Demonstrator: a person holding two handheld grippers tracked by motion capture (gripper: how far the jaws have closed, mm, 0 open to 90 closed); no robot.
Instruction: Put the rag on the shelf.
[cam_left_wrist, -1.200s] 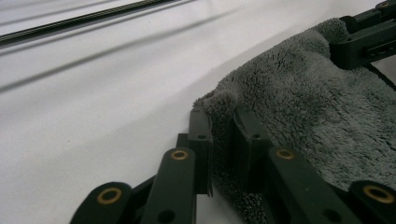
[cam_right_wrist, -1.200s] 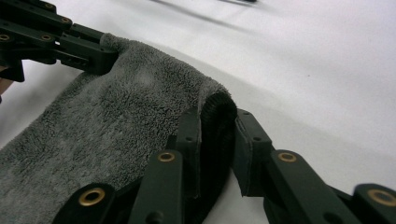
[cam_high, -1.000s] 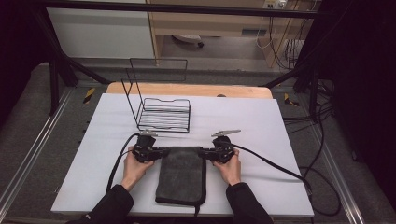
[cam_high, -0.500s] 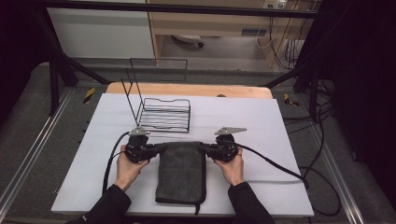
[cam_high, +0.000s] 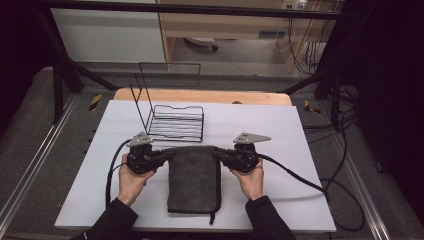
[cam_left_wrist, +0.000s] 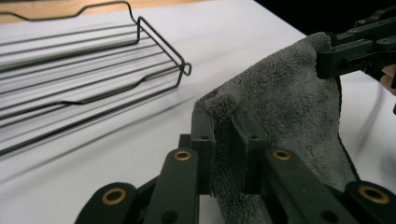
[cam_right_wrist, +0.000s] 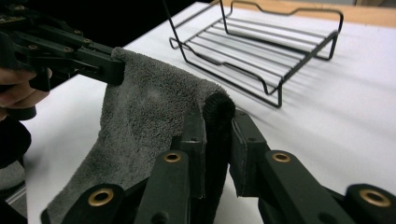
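Observation:
A dark grey towel (cam_high: 194, 179) lies lengthwise on the white table (cam_high: 280, 125), its far edge lifted off the surface. My left gripper (cam_high: 169, 153) is shut on the towel's far left corner (cam_left_wrist: 219, 103). My right gripper (cam_high: 218, 153) is shut on the far right corner (cam_right_wrist: 218, 106). The towel (cam_left_wrist: 285, 107) hangs stretched between the two grippers, and its near end rests on the table. In the left gripper view the right gripper (cam_left_wrist: 327, 63) pinches the opposite corner. In the right gripper view the left gripper (cam_right_wrist: 112, 65) does the same.
A black wire rack (cam_high: 176, 122) with a tall wire back stands on the table just beyond the towel. Black cables (cam_high: 310, 182) trail from both grippers across the table. A wooden board (cam_high: 200, 96) borders the table's far edge.
Both grippers have lifted the towel's far edge and drawn apart, the left one leftward and the right one rightward, stretching the towel between them.

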